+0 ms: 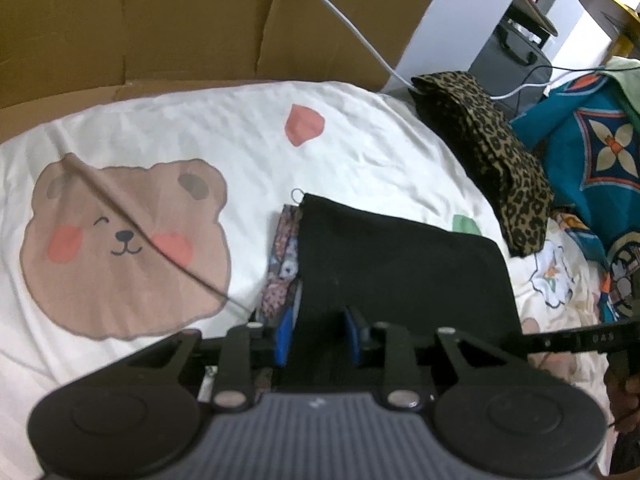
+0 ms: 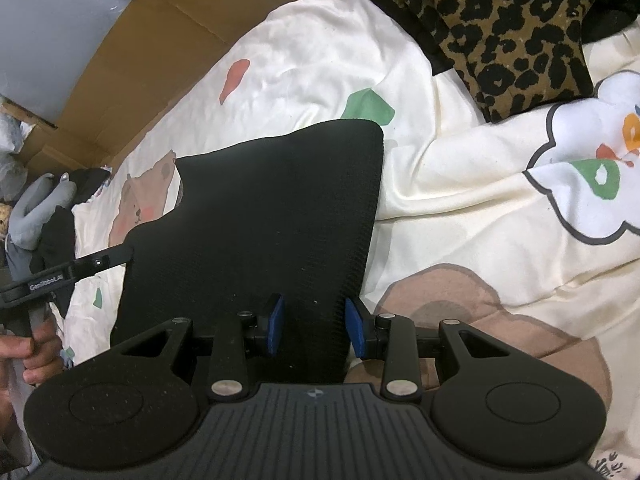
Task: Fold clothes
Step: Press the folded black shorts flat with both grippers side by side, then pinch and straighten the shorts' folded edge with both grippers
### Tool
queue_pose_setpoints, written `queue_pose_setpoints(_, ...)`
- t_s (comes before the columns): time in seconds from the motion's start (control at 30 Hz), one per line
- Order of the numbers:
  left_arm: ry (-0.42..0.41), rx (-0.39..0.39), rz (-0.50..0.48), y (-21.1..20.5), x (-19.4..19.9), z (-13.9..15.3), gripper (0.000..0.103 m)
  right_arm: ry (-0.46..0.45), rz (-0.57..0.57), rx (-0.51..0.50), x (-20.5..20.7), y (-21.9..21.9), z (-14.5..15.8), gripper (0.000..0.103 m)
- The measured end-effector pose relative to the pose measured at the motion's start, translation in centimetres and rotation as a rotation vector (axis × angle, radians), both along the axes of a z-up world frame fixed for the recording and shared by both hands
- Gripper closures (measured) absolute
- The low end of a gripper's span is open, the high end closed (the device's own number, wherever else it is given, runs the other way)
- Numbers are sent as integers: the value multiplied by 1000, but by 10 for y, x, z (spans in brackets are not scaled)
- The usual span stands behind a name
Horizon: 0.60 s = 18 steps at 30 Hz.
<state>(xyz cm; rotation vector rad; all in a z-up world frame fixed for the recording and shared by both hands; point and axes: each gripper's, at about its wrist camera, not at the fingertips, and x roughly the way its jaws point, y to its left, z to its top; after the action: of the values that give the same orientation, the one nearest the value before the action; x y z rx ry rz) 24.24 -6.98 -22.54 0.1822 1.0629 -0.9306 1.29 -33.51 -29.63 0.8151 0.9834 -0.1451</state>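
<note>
A folded black garment [image 1: 400, 264] lies flat on the cream bear-print sheet [image 1: 240, 132]. A floral cloth [image 1: 282, 256] peeks out along the garment's left edge. My left gripper [image 1: 318, 336] is over the garment's near left edge. Its blue pads stand apart and a pale sliver shows between the left pad and the cloth. In the right wrist view the same black garment [image 2: 272, 216] spreads smooth, with no pinched ridge. My right gripper [image 2: 314, 328] rests over its near right edge, pads apart. A hand [image 2: 32, 360] holds the other tool at the left.
A folded leopard-print cloth [image 1: 500, 152] [image 2: 500, 20] lies beyond the garment. Cardboard panels [image 1: 160, 20] stand along the far side of the bed, with a white cable [image 1: 352, 36] across them. A teal patterned cloth [image 1: 600, 140] is at the right and a heap of grey clothes [image 2: 36, 208] at the left.
</note>
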Motion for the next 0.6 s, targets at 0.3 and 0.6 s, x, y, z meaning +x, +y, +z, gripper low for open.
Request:
queue_pose_setpoints(0.3,-27,-17,55,7,4,6,101,3,-19,10,-5,-3,-2,67)
queue_pose_setpoints(0.6,-63,41,59,6,9,-11,101,19,2,40,-7,0,-12,62)
